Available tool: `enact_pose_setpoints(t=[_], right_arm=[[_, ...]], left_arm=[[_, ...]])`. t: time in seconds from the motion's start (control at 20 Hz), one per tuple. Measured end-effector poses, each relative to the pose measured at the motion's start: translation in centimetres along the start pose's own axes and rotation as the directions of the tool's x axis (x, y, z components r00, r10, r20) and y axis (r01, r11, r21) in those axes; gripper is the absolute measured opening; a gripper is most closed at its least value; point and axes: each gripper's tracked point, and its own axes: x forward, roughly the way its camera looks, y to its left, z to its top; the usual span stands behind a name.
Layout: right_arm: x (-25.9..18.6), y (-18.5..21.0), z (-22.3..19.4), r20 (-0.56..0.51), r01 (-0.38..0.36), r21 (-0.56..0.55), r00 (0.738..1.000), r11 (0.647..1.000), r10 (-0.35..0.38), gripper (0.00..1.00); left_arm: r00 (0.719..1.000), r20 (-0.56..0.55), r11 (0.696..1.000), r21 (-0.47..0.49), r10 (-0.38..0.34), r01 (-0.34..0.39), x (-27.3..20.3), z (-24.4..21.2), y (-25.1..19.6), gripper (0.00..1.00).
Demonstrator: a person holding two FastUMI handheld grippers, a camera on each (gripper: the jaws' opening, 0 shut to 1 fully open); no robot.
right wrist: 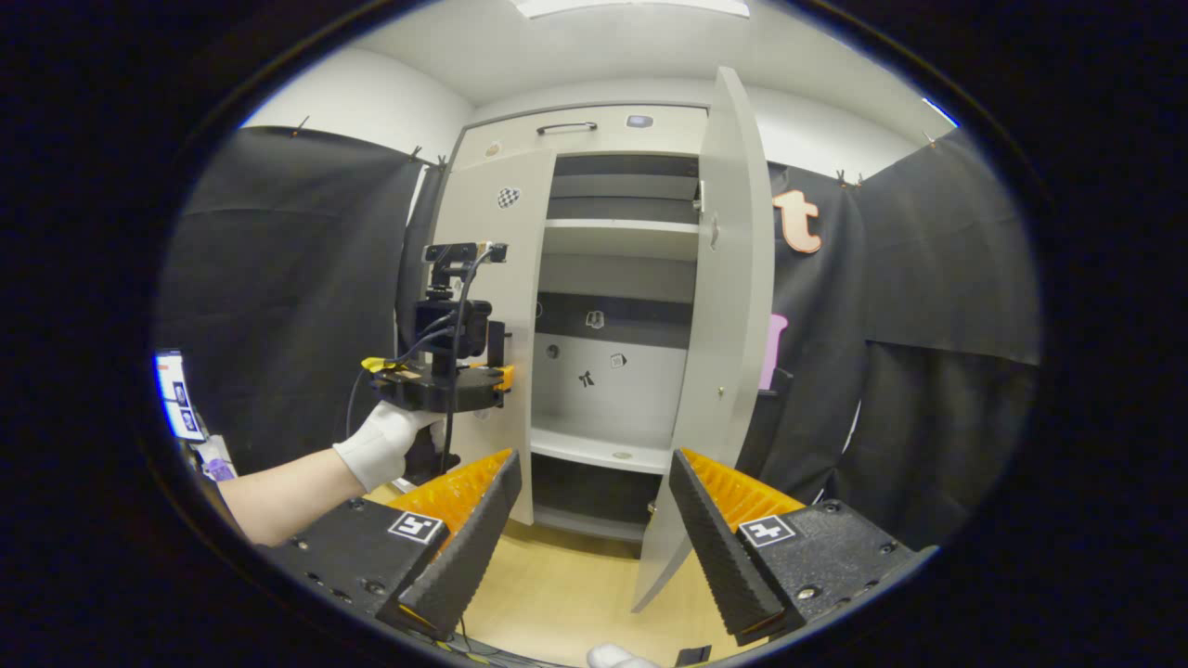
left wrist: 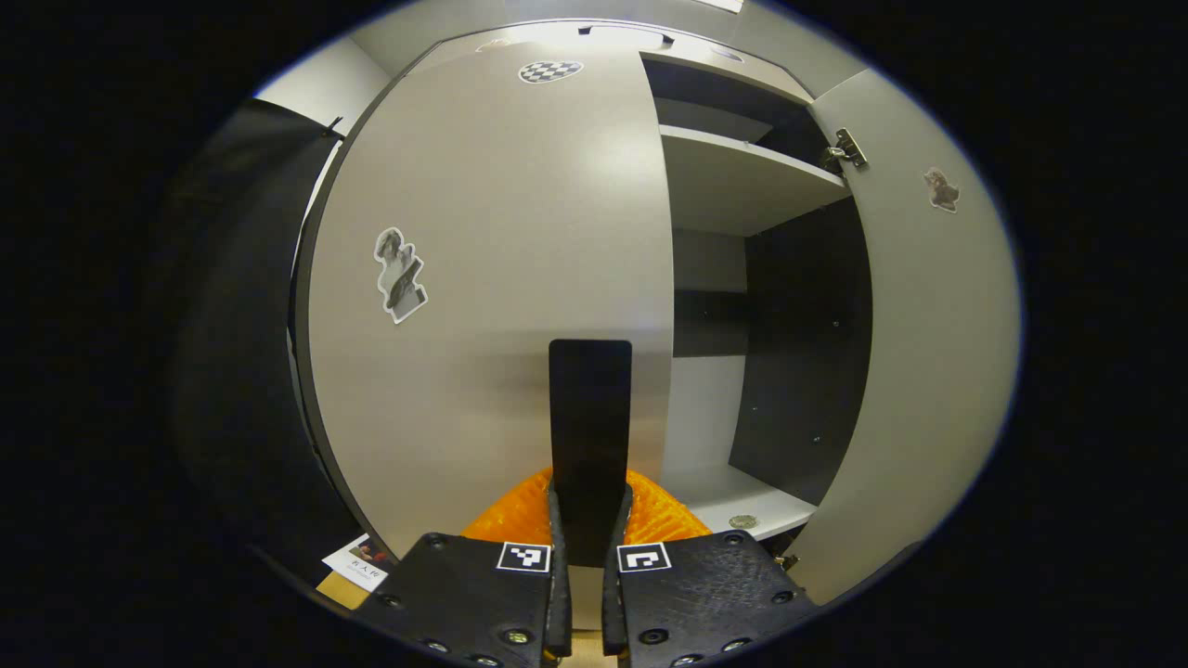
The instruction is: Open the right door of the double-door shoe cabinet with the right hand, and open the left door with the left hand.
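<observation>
The shoe cabinet's left door (left wrist: 483,278) is close in front of me in the left gripper view, pale grey with a flat black handle (left wrist: 589,417) near its free edge. My left gripper (left wrist: 587,557) is shut on the lower end of that handle, one finger on each side. The right door (left wrist: 928,353) is swung wide open, showing the shelves (left wrist: 742,186). In the right gripper view the right door (right wrist: 733,306) stands edge-on, and my right gripper (right wrist: 589,547) is open and holds nothing, well back from the cabinet. A gloved hand (right wrist: 380,445) holds the left gripper (right wrist: 445,380) at the left door (right wrist: 487,278).
Black cloth walls stand on both sides of the cabinet (right wrist: 613,237). A wooden floor (right wrist: 575,594) lies between my right gripper and the cabinet. A lit screen (right wrist: 172,390) is at the far left. A paper card (left wrist: 357,561) lies on the floor by the left door.
</observation>
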Motion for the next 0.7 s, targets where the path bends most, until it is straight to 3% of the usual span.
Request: enact_pose_setpoints(t=[0.7], right_arm=[[-0.5,1.1,0.4,0.037,0.001,0.013,0.999,1.000,-0.001,1.00]], left_arm=[[0.999,0.032,1.000,0.005,0.006,-0.006,-7.3,-0.4,3.4,0.11]])
